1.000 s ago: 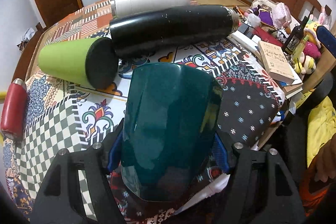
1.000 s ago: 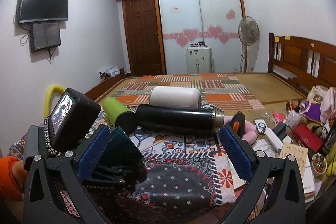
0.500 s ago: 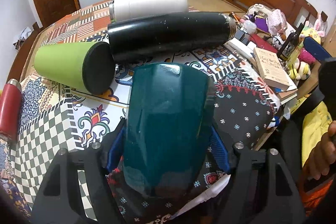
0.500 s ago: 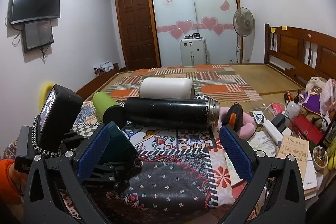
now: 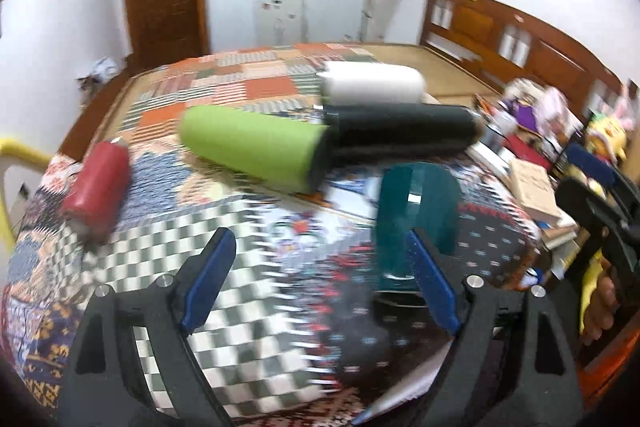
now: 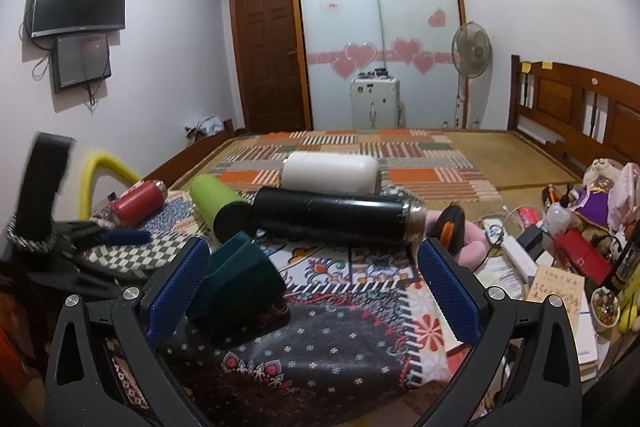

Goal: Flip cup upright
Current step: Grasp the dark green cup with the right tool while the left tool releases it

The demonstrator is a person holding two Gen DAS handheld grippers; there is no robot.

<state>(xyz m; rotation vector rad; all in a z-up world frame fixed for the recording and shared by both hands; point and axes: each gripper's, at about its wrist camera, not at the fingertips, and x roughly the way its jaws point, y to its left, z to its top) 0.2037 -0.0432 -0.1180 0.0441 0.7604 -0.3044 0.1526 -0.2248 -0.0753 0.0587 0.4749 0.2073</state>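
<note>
1. At the far left of the left wrist view a red bottle [image 5: 96,191] lies on the patterned cloth [image 5: 240,307]. It is well apart from the work and needs no attention.
2. In the lower middle of that view the left gripper [image 5: 320,281] is spread wide with nothing between its pads. The picture is smeared, so I judge it to be in motion. Any retreat should go straight back and low, without swinging sideways.
3. Upper middle, a green tumbler [image 5: 252,151], a black flask [image 5: 400,131] and a white flask [image 5: 372,85] lie on their sides. They could roll if the cloth is tugged, so avoid dragging a finger across it.
4. The teal cup [image 5: 416,215] sits right of centre, free on the cloth and just behind the right-hand pad [image 5: 432,283]. That pad is the likeliest thing to clip it, so clear it first.
5. In the right wrist view the cup [image 6: 236,287] appears lower left, leaning rather than plumb. Whether its mouth faces up I cannot tell, and it is worth confirming before calling the flip done.
6. The right gripper [image 6: 312,291] is also spread and pinches nothing. It is near enough to steady the cup if it tips.
</note>
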